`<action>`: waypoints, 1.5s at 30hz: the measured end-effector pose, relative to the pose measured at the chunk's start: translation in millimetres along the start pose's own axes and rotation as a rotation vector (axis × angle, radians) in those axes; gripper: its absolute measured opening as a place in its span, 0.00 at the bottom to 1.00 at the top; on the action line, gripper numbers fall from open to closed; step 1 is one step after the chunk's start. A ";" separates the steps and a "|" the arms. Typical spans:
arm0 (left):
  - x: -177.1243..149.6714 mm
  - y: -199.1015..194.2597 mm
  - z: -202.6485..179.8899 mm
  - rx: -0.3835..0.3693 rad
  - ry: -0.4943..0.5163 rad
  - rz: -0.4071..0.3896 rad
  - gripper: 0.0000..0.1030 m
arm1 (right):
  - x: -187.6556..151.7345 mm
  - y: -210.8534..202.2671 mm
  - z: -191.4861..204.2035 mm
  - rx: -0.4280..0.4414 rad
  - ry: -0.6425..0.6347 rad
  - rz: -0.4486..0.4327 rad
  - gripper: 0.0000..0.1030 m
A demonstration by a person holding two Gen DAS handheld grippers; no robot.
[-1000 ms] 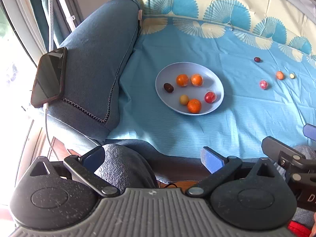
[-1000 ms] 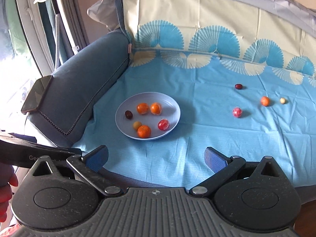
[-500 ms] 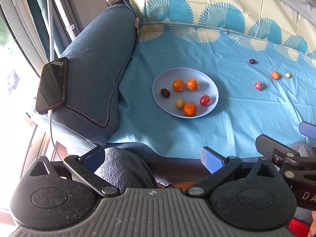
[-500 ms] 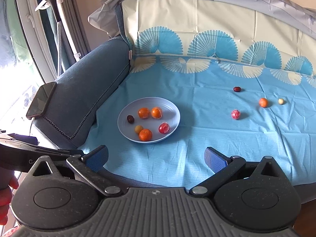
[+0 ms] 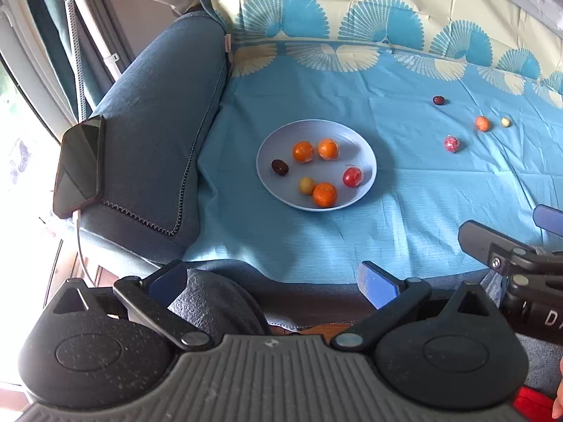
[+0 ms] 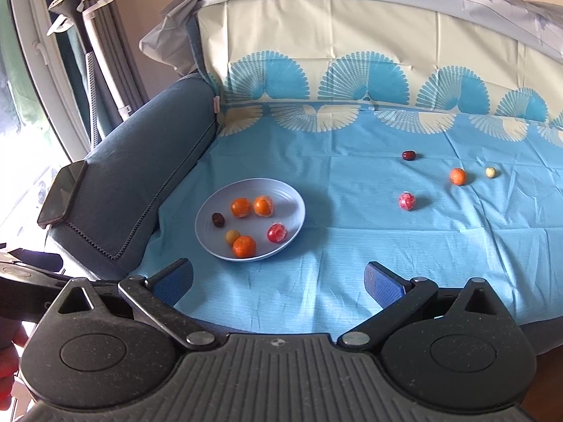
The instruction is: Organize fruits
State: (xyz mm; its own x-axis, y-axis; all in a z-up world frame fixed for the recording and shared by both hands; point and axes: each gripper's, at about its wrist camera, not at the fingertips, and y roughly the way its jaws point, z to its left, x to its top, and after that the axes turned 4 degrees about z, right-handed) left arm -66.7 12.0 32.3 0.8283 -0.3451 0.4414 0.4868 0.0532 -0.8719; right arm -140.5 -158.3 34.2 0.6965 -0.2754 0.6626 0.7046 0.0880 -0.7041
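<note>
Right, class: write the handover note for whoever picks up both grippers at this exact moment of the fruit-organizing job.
Left gripper: open, empty, held back at the near edge of the blue sheet.
Right gripper: open, empty, also at the near edge.
Done: six fruits lie in the plate.
Left: four fruits lie loose on the sheet to the right: a pink-red fruit, an orange one, a dark one and a small pale one.
The right gripper looks the nearer one to them.

Black ribbed left gripper (image 5: 272, 281) and right gripper (image 6: 279, 279), blue-padded fingers (image 5: 376, 283), silver pivot screws.
</note>
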 end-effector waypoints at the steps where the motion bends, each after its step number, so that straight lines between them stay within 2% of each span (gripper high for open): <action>1: 1.2 0.8 -2.0 -0.001 0.005 0.001 1.00 | 0.3 0.5 -2.3 -0.004 0.004 -0.002 0.99; 22: 32.8 34.4 -67.5 -0.025 0.124 0.062 1.00 | 2.6 19.3 -75.8 -0.070 0.140 -0.032 0.99; 25: 42.3 42.1 -87.5 -0.048 0.167 0.038 1.00 | 4.2 20.7 -98.6 -0.107 0.165 -0.058 0.99; 31: 73.0 72.1 -141.1 -0.131 0.227 0.028 1.00 | 11.5 38.5 -160.2 -0.238 0.198 -0.093 0.99; 33: 88.4 88.4 -161.9 -0.160 0.242 0.061 1.00 | 17.6 49.1 -184.1 -0.268 0.229 -0.104 0.99; 34: 97.2 96.1 -172.2 -0.205 0.208 0.018 1.00 | 21.4 54.6 -195.8 -0.284 0.238 -0.118 0.99; 36: 115.7 113.0 -193.5 -0.232 0.204 0.043 1.00 | 30.7 69.7 -219.2 -0.312 0.247 -0.135 0.99; 38: 135.8 133.1 -214.2 -0.264 0.208 0.034 1.00 | 40.3 90.4 -242.4 -0.321 0.256 -0.142 0.99; 42: 169.1 182.5 -260.0 -0.252 0.254 0.014 1.00 | 58.1 149.8 -288.5 -0.332 0.251 -0.110 0.99; 45: 185.0 217.1 -287.6 -0.245 0.324 0.005 1.00 | 69.4 199.0 -317.1 -0.327 0.261 -0.046 0.99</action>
State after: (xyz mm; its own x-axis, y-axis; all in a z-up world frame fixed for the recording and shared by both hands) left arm 112.4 -309.8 -136.4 0.6811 -0.6248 0.3819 0.3701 -0.1562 -0.9157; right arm 5.1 -463.4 -140.9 0.5783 -0.5089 0.6377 0.6245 -0.2268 -0.7474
